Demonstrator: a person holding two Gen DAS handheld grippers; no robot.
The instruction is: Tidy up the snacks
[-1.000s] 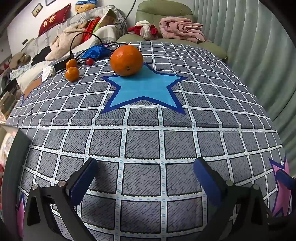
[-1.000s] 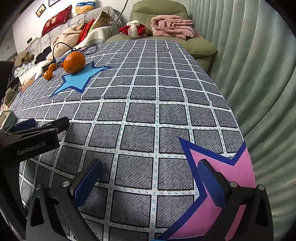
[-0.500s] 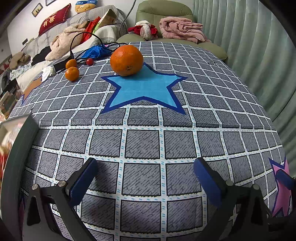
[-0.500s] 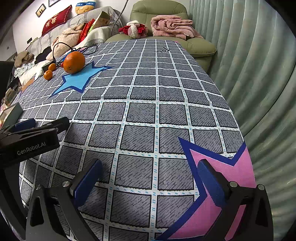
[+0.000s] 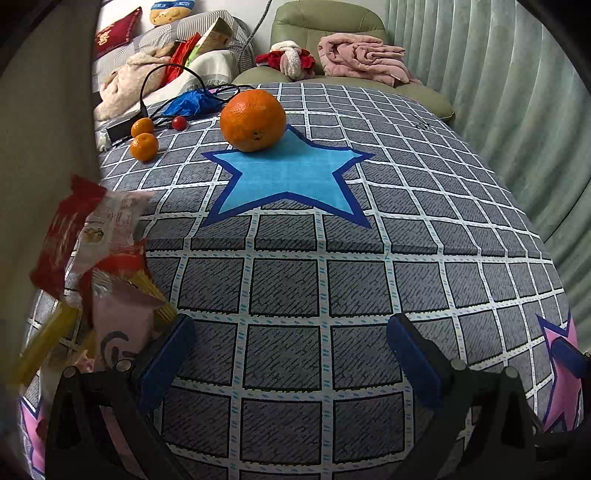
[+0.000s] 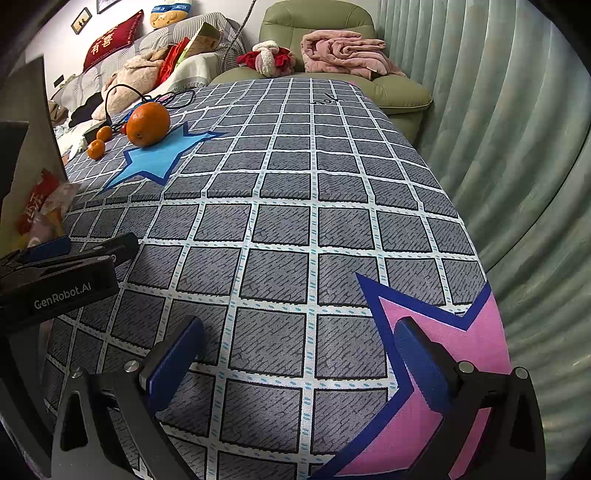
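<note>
Several snack packets in red, white, pink and yellow spill from a tipped grey-beige box at the left edge of the left wrist view, landing on the checked tablecloth. The snack packets and the box also show far left in the right wrist view. My left gripper hovers open over the cloth, its left finger beside the pink packet. My right gripper stands open, empty, over the cloth by a pink star patch. The left gripper appears from the side there.
A large orange sits on a blue star patch. Two small mandarins, a red ball, black cables and a blue cloth lie beyond. A green armchair with pink blankets stands behind; curtains run along the right.
The box at the left has swung into view and tipped, and snack packets now spill out of it onto the cloth. Both grippers have stayed where they were, open.
</note>
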